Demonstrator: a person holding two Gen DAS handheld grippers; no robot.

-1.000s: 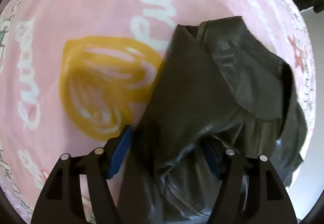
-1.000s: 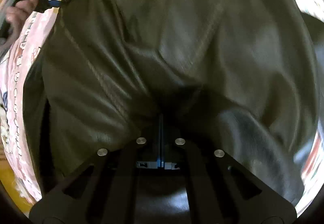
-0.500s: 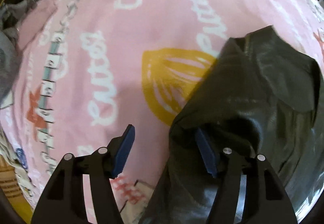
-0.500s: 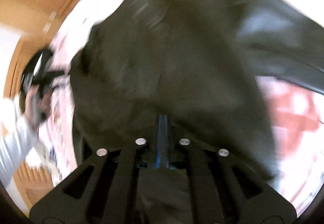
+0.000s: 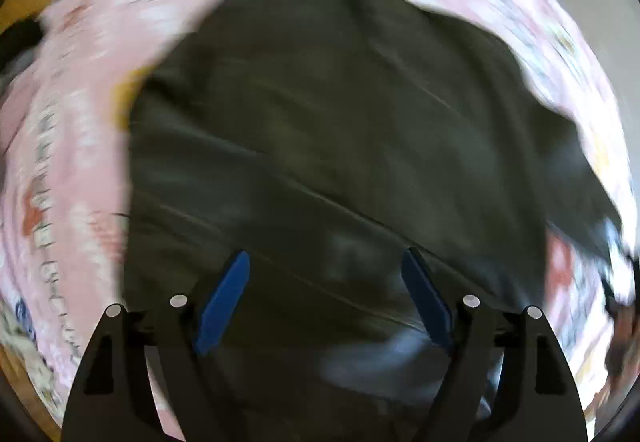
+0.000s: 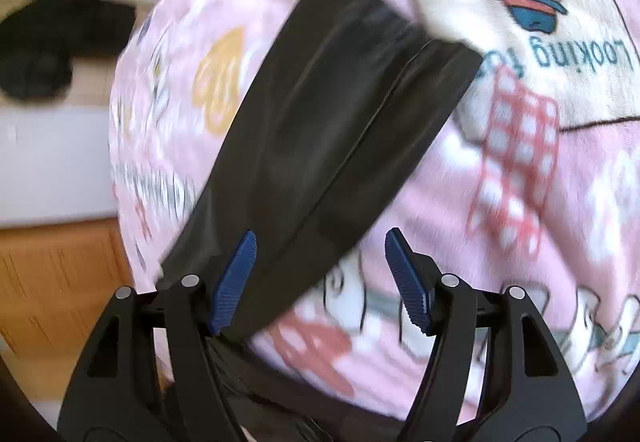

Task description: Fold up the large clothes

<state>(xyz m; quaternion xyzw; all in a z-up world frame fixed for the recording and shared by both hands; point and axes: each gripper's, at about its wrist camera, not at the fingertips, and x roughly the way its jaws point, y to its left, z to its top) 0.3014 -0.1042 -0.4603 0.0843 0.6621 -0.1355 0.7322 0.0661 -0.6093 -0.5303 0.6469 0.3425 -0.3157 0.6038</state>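
We see the dark leather jacket [image 5: 340, 162] spread over the pink printed blanket [image 5: 80, 162], one long sleeve [image 6: 340, 122] still stretched out across it, so we judge the folding barely begun. Our left gripper [image 5: 326, 298] hangs wide above the jacket's body, gripping nothing. Our right gripper [image 6: 320, 278] has just been opening, the sleeve between its pads but unpinched.

A home bedroom is suggested: a pink cartoon-print fleece blanket [image 6: 520, 170] is spread as the work surface, and wooden flooring [image 6: 52, 282] is seen at eight o'clock beside it.
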